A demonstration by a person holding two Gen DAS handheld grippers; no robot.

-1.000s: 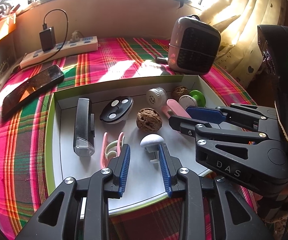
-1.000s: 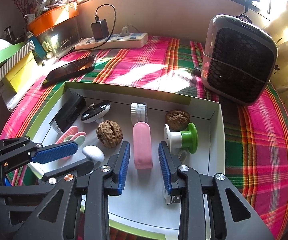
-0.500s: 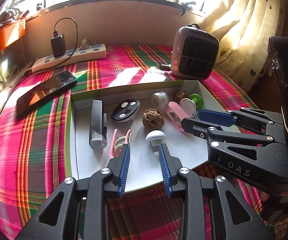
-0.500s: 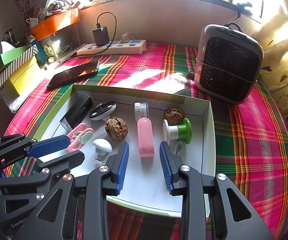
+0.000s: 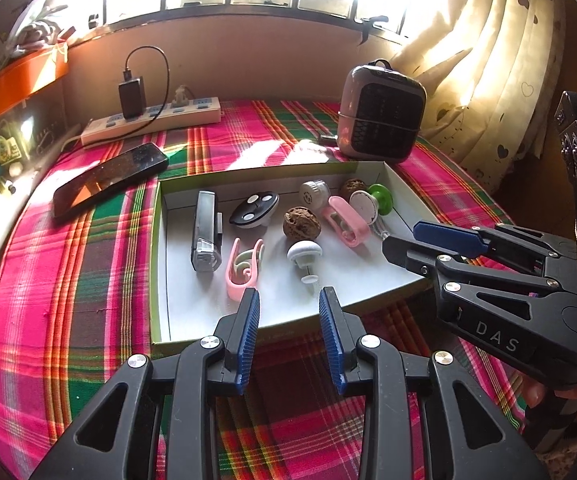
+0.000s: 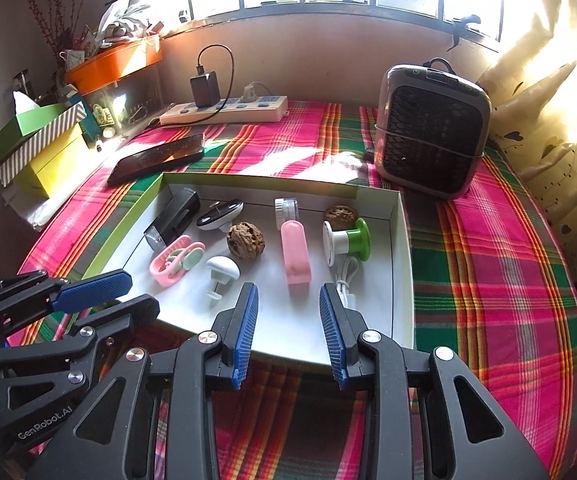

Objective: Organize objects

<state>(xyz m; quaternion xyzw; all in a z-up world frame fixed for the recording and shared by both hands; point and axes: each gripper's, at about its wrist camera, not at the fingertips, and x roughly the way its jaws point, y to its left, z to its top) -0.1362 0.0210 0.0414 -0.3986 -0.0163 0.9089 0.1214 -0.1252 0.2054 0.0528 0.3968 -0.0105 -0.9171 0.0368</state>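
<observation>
Left wrist view: the left gripper (image 5: 288, 300) is parted and empty at the near edge of the box (image 5: 159, 264) of small items; the right gripper (image 5: 408, 240) reads "DAS". Right wrist view alone shows stacked boxes (image 6: 32, 140); the right gripper is likewise empty, the left gripper reads "GenRobot.AI". Both grippers have backed away from the box since earlier.
</observation>
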